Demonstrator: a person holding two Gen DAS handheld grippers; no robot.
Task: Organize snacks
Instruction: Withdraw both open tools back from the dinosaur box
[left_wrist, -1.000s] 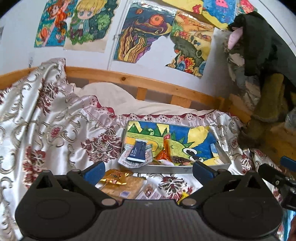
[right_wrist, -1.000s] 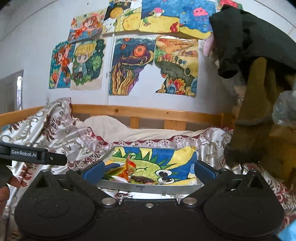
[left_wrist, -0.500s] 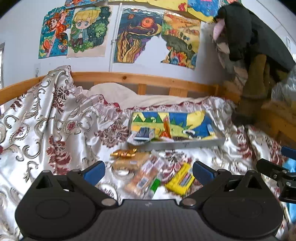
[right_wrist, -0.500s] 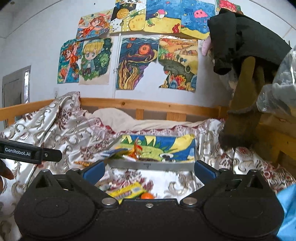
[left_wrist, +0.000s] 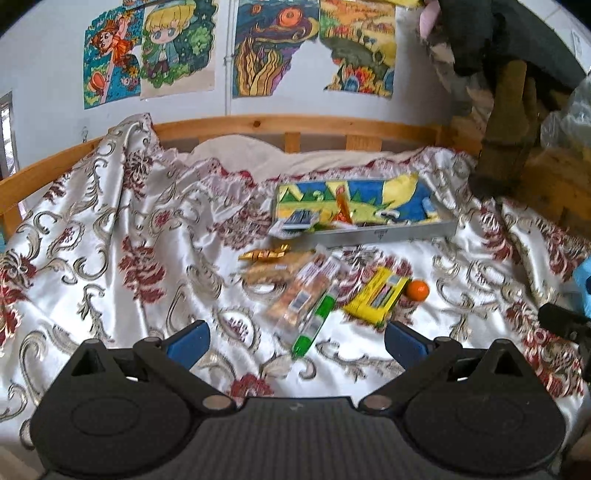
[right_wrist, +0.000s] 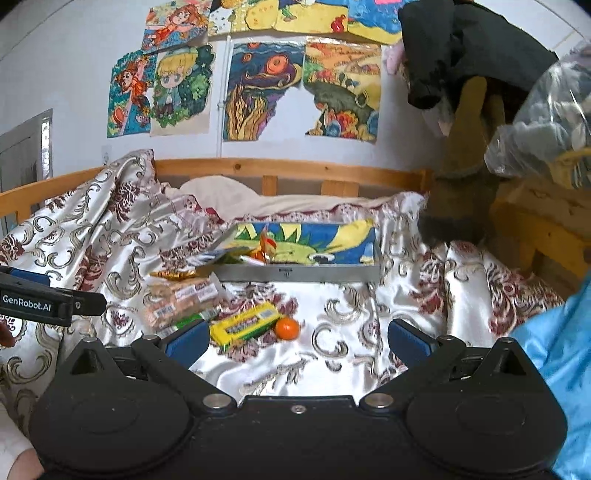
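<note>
I see both grippers hovering over the bed, empty. The left gripper (left_wrist: 295, 338) has its jaws spread wide, and so does the right gripper (right_wrist: 297, 339). The snacks lie loose on the patterned bedspread (left_wrist: 110, 258): a yellow packet (left_wrist: 376, 297), an orange ball (left_wrist: 418, 290) just beside it, a green-ended tube (left_wrist: 314, 325), and clear-wrapped biscuit packs (left_wrist: 303, 291), their labels too blurred for me to read. Behind them sits the tray (right_wrist: 295, 274), with a dinosaur picture inside; several wrappers lie in its left end, but its near wall cuts them off, so I cannot tell what they are.
</note>
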